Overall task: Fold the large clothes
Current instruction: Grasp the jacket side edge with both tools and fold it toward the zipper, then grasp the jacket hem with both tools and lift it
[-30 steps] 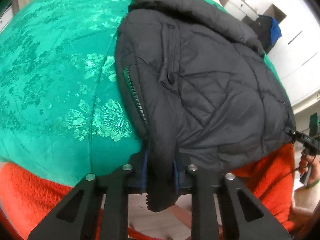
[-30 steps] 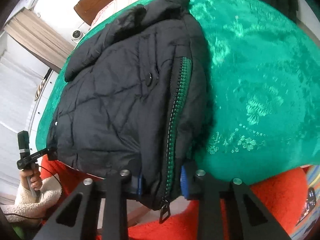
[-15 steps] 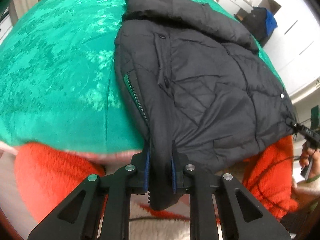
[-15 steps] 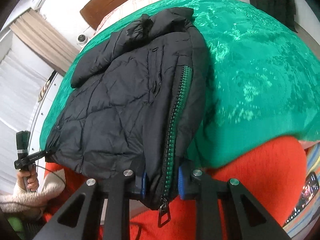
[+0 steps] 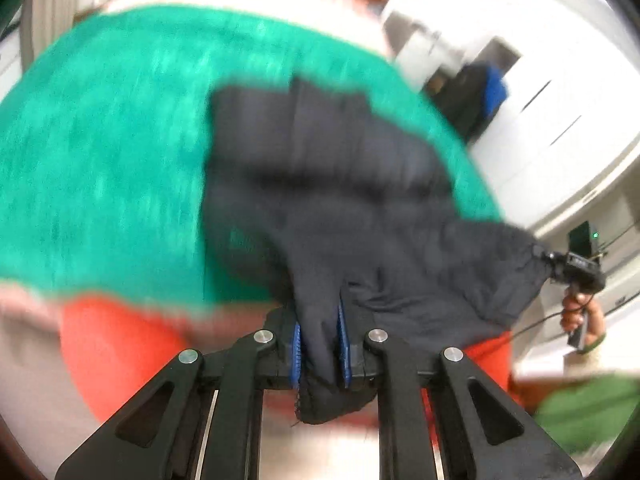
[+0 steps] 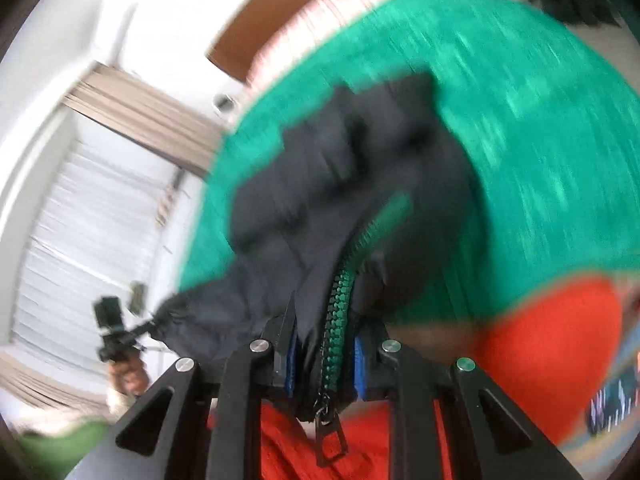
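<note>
A black quilted jacket (image 5: 328, 184) with a green zipper (image 6: 340, 300) is lifted off the green bedspread (image 5: 100, 152), its far end still near the cover. My left gripper (image 5: 320, 350) is shut on one bottom corner of the jacket. My right gripper (image 6: 325, 364) is shut on the other bottom corner, beside the zipper, whose pull (image 6: 329, 436) hangs below the jaws. Each gripper shows small in the other's view, left (image 6: 114, 334) and right (image 5: 576, 268), holding the hem stretched between them. Both views are blurred by motion.
The green bedspread (image 6: 520, 120) covers a bed with an orange blanket (image 5: 116, 344) hanging over its near edge (image 6: 552, 348). A wooden headboard (image 6: 264, 28) and curtains (image 6: 132, 108) lie beyond. White cabinets (image 5: 552, 92) and a dark bag (image 5: 476, 96) stand to the right.
Both grippers have pulled back and up with the jacket's bottom edge. The jacket has lifted and bunched off the bedspread, and the views have tilted up toward the walls.
</note>
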